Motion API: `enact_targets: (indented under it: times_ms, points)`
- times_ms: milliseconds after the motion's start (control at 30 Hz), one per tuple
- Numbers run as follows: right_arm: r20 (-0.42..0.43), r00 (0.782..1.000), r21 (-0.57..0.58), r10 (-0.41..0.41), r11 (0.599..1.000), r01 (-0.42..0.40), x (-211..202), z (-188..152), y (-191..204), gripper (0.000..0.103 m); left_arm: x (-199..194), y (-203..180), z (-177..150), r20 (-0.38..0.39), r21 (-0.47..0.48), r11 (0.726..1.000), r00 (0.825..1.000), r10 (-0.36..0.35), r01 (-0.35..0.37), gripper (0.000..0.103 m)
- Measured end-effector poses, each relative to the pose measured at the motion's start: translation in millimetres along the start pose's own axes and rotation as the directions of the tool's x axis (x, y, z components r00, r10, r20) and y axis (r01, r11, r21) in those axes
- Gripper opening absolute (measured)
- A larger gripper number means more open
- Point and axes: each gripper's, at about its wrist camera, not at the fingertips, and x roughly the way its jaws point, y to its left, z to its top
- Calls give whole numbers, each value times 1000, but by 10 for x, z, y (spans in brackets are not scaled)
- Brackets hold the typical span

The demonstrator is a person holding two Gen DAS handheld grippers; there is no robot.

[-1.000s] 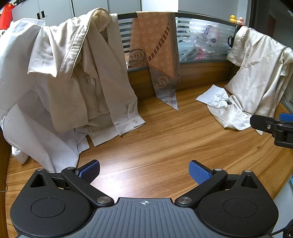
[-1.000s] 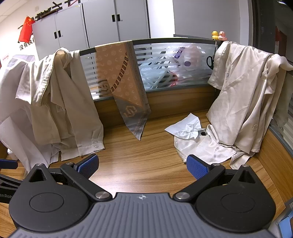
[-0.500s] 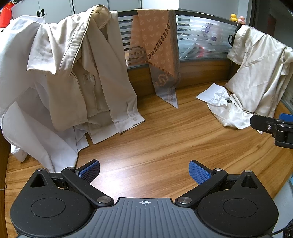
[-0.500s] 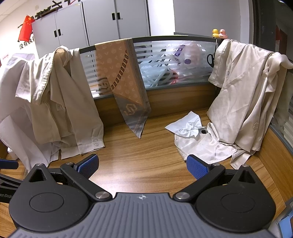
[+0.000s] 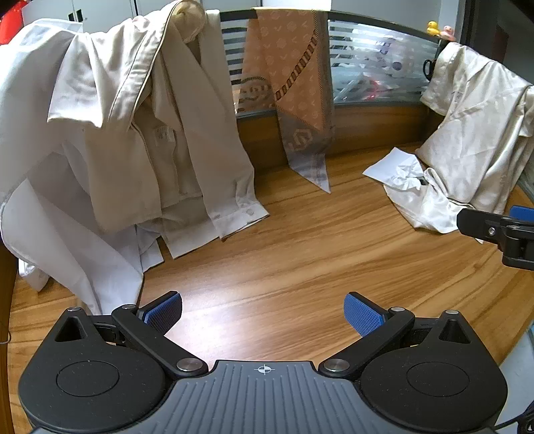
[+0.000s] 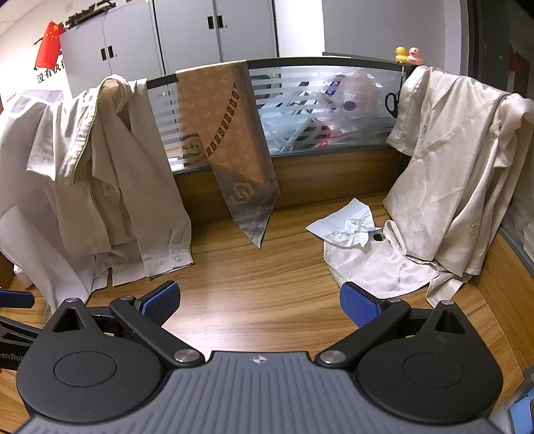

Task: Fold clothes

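Left gripper (image 5: 263,315): fingers spread wide, empty, low over bare worktop (image 5: 300,253), likely kept clear as folding space. Right gripper (image 6: 258,305): likewise spread, holding nothing. Cream shirts (image 5: 140,133) draped over partition (image 5: 377,26) at 10 o'clock, satin shirt (image 6: 444,173) at 2 o'clock, patterned scarf (image 6: 230,147) at 12. Crumpled white piece (image 6: 347,227), possibly paper, beside satin hem.

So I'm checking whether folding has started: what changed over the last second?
Little. The left claw eased slightly closer to the beige shirts on the left; the right claw barely shifted. Neither took hold of anything; both stay open. Scarf, cream garment and crumpled paper lie unmoved.
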Motion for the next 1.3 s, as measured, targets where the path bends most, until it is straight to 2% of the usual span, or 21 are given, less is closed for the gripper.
enact_targets:
  times_ms: [267,500,967,1300]
  points:
    - [-27,1000,-20,8,1000,-9,263,151,35,102,154,74,88,-24,-5,1000,1000,7,-7,103]
    - [-25,999,-69,32,997,-33,653,492,49,102,326,159,220,-46,-12,1000,999,6,-7,103]
    - [41,996,-173,78,983,-70,1813,1539,171,102,563,410,443,-60,-38,998,997,42,-44,103]
    - [51,995,-210,80,975,-68,2686,1931,198,102,754,561,585,-78,-69,996,996,48,-54,103]
